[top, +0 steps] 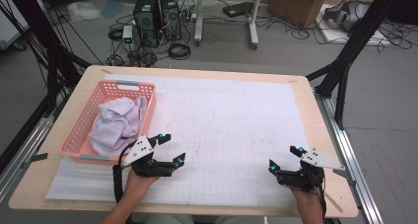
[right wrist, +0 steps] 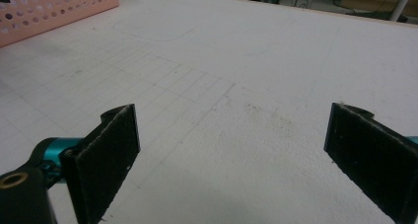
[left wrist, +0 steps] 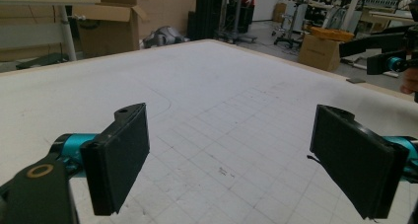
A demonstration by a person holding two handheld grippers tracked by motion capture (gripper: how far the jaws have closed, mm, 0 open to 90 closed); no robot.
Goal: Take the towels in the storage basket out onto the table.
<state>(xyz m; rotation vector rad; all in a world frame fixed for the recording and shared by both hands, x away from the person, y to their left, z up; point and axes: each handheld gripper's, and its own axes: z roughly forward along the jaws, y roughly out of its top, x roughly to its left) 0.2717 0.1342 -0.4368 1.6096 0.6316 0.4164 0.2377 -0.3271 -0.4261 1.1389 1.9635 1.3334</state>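
Note:
A pink plastic basket (top: 79,130) stands at the left of the table with a crumpled pale lavender cloth (top: 118,121) inside it. My left gripper (top: 173,149) hovers just right of the basket's near corner, jaws wide apart with nothing between them; its own view has the gripper (left wrist: 229,165) over the bare white gridded mat (left wrist: 207,100). My right gripper (top: 283,157) is held near the table's front right, open and empty. In the right gripper view, the gripper (right wrist: 231,160) faces the mat, and the basket's wall (right wrist: 49,9) lies at the far upper left.
A white gridded mat (top: 231,130) covers most of the wooden table (top: 34,184). Computer towers (top: 156,18), cables and cardboard boxes (top: 300,4) lie on the floor beyond the far edge. Black frame posts (top: 345,61) stand at both sides.

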